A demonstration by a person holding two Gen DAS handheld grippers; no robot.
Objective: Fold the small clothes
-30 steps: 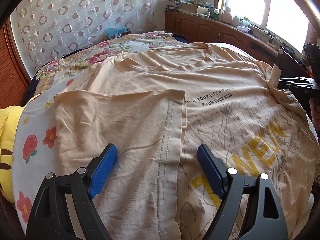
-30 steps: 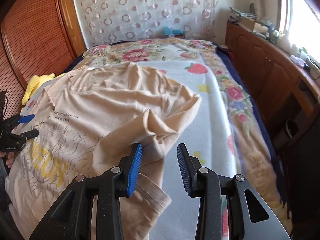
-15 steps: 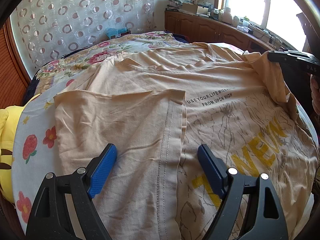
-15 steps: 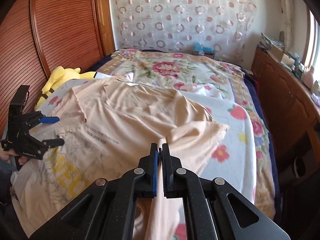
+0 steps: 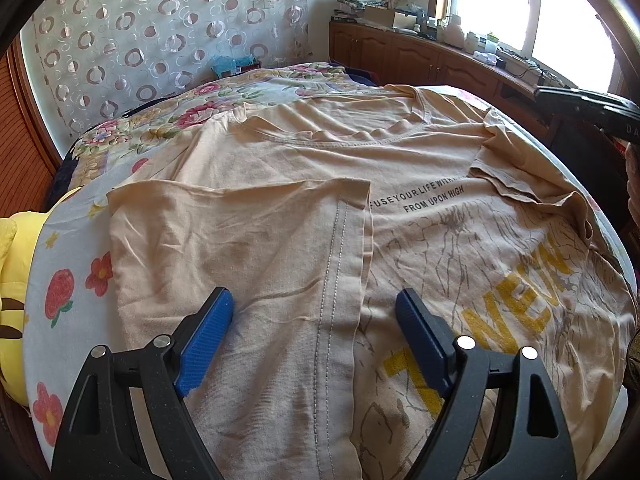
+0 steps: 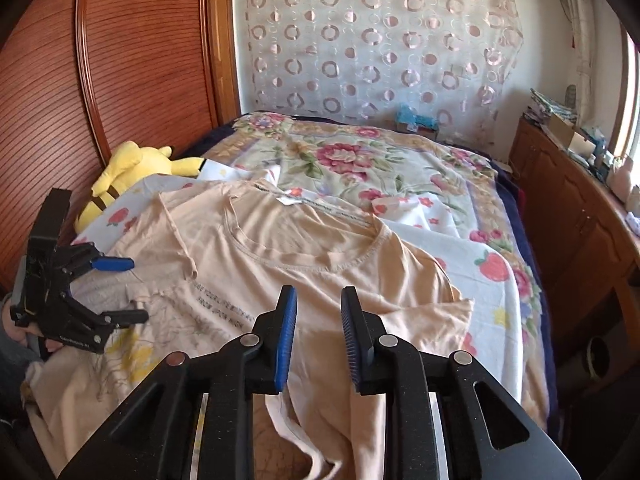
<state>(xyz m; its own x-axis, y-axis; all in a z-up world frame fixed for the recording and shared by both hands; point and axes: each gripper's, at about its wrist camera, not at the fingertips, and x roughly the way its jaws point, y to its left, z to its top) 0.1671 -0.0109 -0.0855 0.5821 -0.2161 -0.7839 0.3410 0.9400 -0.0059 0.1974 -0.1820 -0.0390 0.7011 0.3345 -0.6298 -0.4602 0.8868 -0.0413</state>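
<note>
The beige T-shirt (image 5: 304,152) lies spread on the bed (image 6: 472,184), print side up, and it fills the middle of both views. One sleeve (image 5: 240,248) is already folded inward over the chest, at the centre left of the left wrist view. The other sleeve (image 5: 516,176) lies in a loose heap at the right of that view.

We judge the cloth to be thin, light and very soft. It will sag and wrinkle when it is lifted, so it is better to take it at a hem or a seam, where the layers are thicker, for example at the stitched sleeve hem or at the shoulder.

The left tool (image 5: 312,336) is wide open and hovers over the folded sleeve, holding nothing. The right tool (image 6: 318,340) has its blue pads apart with a narrow gap. Cloth hangs under it at the bottom of the frame, but it is not pinched.

A yellow plush toy (image 6: 132,168) rests at the left edge of the bed. We see no container that matters here.
</note>
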